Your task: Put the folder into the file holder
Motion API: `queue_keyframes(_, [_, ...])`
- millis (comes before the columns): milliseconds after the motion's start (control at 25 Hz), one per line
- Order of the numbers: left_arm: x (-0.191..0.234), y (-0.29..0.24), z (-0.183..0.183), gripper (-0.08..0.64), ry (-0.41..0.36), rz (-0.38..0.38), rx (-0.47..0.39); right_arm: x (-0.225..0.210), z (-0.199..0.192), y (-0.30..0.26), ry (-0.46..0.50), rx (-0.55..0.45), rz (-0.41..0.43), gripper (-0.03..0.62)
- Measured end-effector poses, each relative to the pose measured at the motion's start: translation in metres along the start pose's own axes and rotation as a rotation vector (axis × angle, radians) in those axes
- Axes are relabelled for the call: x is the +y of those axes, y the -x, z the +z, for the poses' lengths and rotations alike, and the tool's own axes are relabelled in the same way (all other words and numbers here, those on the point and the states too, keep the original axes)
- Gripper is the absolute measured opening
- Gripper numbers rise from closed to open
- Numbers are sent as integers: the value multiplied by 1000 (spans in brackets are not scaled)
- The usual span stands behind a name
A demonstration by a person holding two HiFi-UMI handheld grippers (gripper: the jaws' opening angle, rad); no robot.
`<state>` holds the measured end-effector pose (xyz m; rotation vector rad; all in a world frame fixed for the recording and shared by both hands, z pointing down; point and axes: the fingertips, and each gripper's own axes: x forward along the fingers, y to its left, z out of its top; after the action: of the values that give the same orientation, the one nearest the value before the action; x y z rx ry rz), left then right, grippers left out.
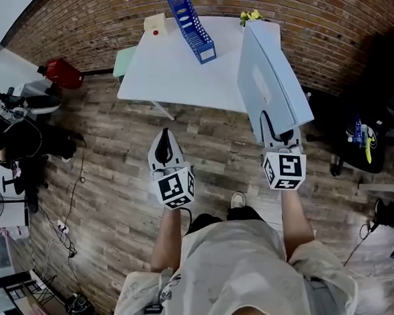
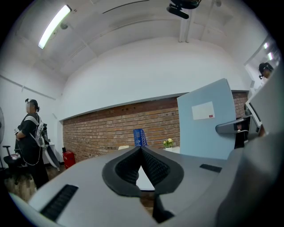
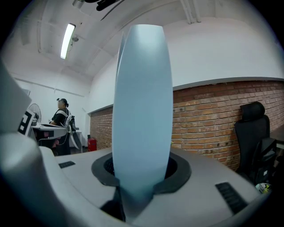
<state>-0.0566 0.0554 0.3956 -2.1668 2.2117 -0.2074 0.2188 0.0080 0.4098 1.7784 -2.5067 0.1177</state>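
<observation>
Head view: a person stands on a wood-plank floor [image 1: 119,192], holding a gripper in each hand. The left gripper [image 1: 164,148] points forward with its jaws closed together and nothing in them. The right gripper [image 1: 277,138] clamps the lower edge of a pale blue folder [image 1: 272,81], which stands on edge and reaches out over the near right corner of a white table [image 1: 171,74]. A blue file holder [image 1: 190,16] sits on the table's far side, near a brick wall [image 1: 107,25] and well apart from the folder. A small yellow flower [image 1: 249,15] stands at the table's back right.

Left gripper view: the two dark jaw pads meet at their tips, with nothing between them. The file holder shows straight beyond them against the brick wall. The folder fills the right side, carrying a white label [image 2: 203,110]. Another person [image 2: 30,133] stands at the far left.

Right gripper view: the folder's rounded spine rises upright from between the jaws, whose pads press on both its sides. A black office chair [image 3: 253,137] stands at the right by the brick wall.
</observation>
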Motion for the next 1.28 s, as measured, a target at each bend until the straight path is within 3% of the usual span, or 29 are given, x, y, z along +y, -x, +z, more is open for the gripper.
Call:
queue_keyframes(480, [7,-47,-9,8,15,3,2,-4,3,-43,25,-9,-2,158])
queue_keyframes(760, [23,-128,-28,8,63,-30,16,-4,12,-104,80,-9,-34,158])
queue_keyframes(960, [36,-188,-20,8,42,-75,-5,-9,24,-161,96,-1,-61,158])
queue_keyframes(1280, [75,-264,-20,8,84,-85,-21,0,33,-235,125,12,-87,158])
